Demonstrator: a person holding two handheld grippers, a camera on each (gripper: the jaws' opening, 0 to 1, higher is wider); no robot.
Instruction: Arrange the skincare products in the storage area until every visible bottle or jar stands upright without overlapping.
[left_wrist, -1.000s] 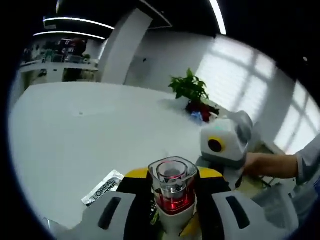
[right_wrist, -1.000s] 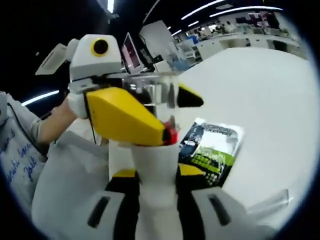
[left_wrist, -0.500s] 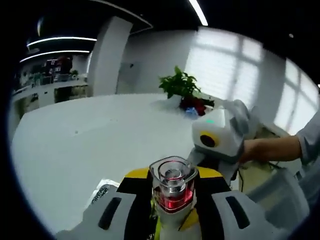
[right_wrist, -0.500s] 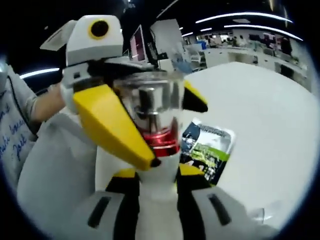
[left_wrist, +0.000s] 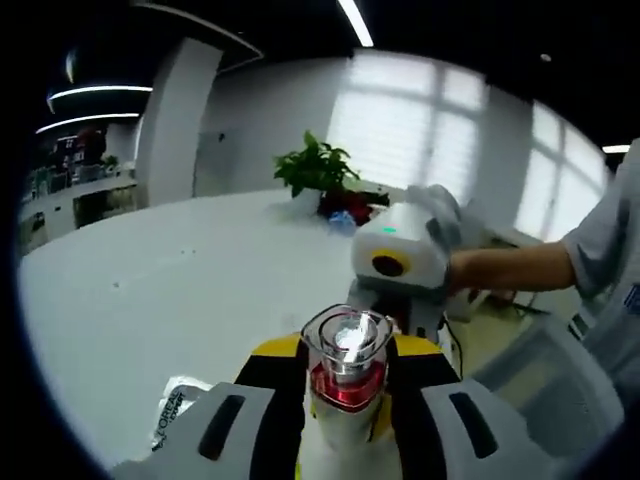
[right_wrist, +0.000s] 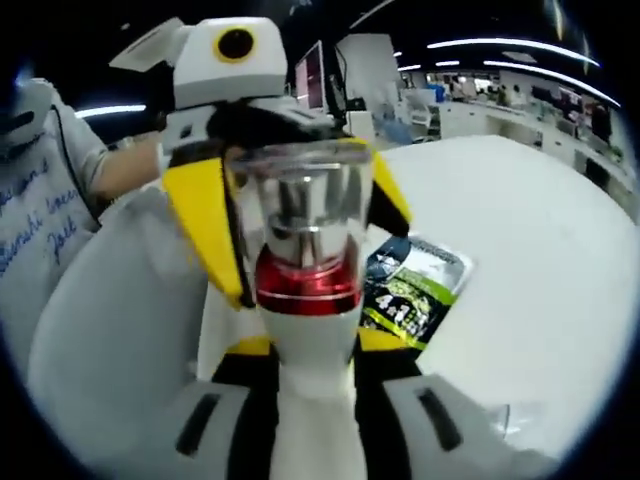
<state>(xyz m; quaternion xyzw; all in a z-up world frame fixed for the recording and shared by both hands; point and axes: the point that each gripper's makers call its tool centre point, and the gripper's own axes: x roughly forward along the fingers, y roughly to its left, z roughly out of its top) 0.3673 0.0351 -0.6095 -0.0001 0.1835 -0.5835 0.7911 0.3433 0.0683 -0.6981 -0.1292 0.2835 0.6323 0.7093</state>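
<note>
A white bottle (right_wrist: 315, 370) with a clear cap (right_wrist: 300, 205) over a red ring is held in the air by both grippers. My right gripper (right_wrist: 315, 345) is shut on its white body. The yellow-padded jaws of my left gripper (right_wrist: 300, 190) come in from the far side and press on both sides of the cap. In the left gripper view the cap (left_wrist: 345, 345) stands up between my left gripper (left_wrist: 345, 365) jaws, and my right gripper (left_wrist: 400, 305) sits just behind it. A green and black sachet (right_wrist: 415, 290) lies flat on the white table (right_wrist: 520, 230).
A white sachet with black lettering (left_wrist: 170, 410) lies on the table (left_wrist: 170, 290) at lower left. A potted plant (left_wrist: 318, 170) stands at the table's far edge. A white bin wall (left_wrist: 540, 370) is at right. A person's hand (left_wrist: 490, 270) holds the right gripper.
Both views have swung with the hands. In the right gripper view the left gripper's jaws went from slanted across the cap to squarely flanking it. The bottle stays held.
</note>
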